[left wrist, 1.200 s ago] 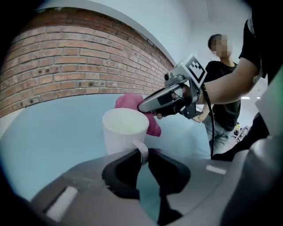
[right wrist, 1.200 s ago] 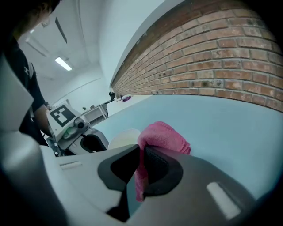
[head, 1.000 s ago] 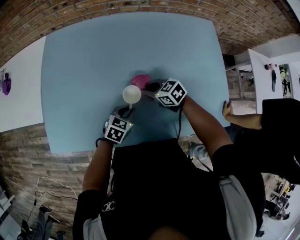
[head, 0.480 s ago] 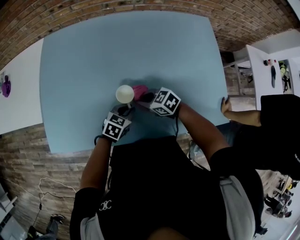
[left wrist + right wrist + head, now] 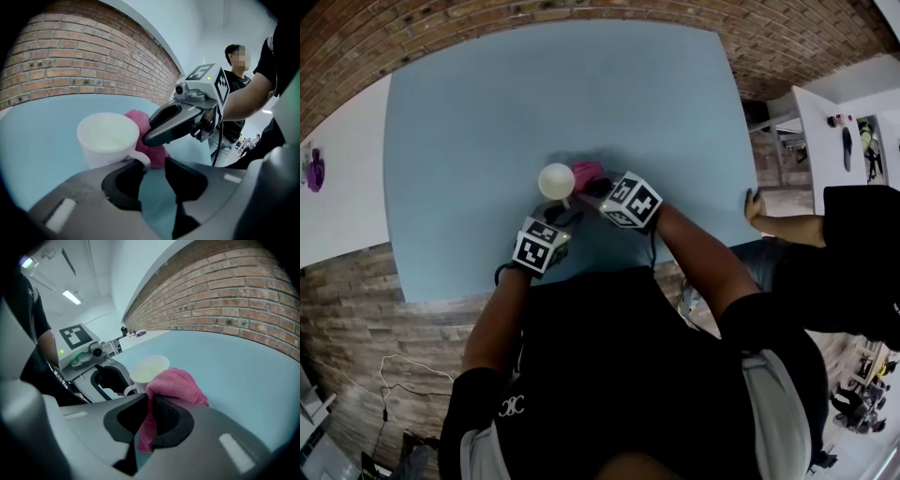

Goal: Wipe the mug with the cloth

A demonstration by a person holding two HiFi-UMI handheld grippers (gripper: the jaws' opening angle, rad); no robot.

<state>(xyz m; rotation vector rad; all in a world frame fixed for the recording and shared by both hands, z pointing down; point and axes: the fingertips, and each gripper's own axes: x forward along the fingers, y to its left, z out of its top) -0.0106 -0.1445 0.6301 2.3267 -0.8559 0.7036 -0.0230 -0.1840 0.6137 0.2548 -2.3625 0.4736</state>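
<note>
A white mug (image 5: pixel 556 180) stands on the light-blue table (image 5: pixel 487 112), just in front of me. My left gripper (image 5: pixel 558 214) sits right behind the mug (image 5: pixel 110 138). Its jaws are opening, and the mug's handle (image 5: pixel 143 161) lies at the left finger's tip with a gap showing between the pads. My right gripper (image 5: pixel 595 187) is shut on a pink cloth (image 5: pixel 176 383). It holds the bunched cloth (image 5: pixel 587 172) against the mug's right side (image 5: pixel 149 367). In the left gripper view the cloth (image 5: pixel 136 121) is partly hidden behind the right gripper's finger (image 5: pixel 173 124).
A second person stands at the right with a hand (image 5: pixel 755 211) on the table's edge. A white shelf (image 5: pixel 848 141) with small items is beyond them. A purple object (image 5: pixel 312 169) lies on the white surface at far left. A brick wall (image 5: pixel 581 14) borders the table.
Mug, cloth and both grippers shifted left and nearer to me, then slightly back right. The right gripper has kept hold of the cloth throughout.
</note>
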